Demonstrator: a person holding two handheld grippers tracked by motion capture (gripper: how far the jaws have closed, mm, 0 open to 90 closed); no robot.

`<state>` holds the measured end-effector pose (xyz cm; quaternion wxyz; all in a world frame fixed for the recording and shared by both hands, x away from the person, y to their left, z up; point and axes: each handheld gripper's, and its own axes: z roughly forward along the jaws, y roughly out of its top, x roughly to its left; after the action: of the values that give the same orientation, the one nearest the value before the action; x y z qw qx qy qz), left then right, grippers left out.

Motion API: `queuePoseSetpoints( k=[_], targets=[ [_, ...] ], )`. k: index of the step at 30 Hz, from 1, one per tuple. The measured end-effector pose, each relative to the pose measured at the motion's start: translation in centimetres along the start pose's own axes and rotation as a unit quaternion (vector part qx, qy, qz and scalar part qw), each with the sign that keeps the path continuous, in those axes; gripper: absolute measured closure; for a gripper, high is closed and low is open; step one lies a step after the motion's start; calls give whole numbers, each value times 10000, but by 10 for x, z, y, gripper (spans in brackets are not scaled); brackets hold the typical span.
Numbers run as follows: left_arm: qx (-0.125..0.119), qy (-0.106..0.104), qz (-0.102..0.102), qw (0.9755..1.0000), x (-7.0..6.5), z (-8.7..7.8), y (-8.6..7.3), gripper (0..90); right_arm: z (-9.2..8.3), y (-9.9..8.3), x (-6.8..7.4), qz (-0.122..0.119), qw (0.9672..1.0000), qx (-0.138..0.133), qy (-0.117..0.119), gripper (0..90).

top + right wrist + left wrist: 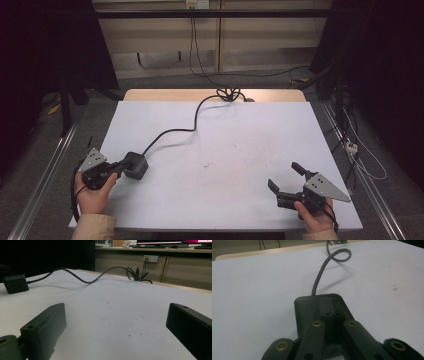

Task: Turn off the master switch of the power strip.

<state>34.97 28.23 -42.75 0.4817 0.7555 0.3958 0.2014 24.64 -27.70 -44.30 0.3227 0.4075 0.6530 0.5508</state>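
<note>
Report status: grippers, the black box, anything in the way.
Left gripper shut, tips at the black box. Right gripper open, empty. Box's cable trails to the table's far edge; nothing else near.

Lab-like office: monitors (160, 242) on counter, wall sockets (150, 258), floor cables (280, 74)

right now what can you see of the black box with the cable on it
The black box is a small dark block with rounded corners, matte like plastic, lying flat on the white table near its front left. A dark cable leaves its far side, curves across the table and ends in a tangle at the far edge. The left gripper, its jaws shut together, lies over the box's near edge and top; whether they press on it I cannot tell. One side bears a faint marking, too small to read.
</note>
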Motion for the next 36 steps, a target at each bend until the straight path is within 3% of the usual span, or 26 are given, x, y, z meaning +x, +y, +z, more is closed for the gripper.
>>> queuePoseSetpoints(
  k=[26,36],
  targets=[
    [-32,93,-71,9999,-3,0,-2,900,0,0,0,17,10000,-1,5,22],
    [-17,166,-10,9999,-5,1,-1,900,0,0,0,5,10000,-11,4,22]
  ],
)
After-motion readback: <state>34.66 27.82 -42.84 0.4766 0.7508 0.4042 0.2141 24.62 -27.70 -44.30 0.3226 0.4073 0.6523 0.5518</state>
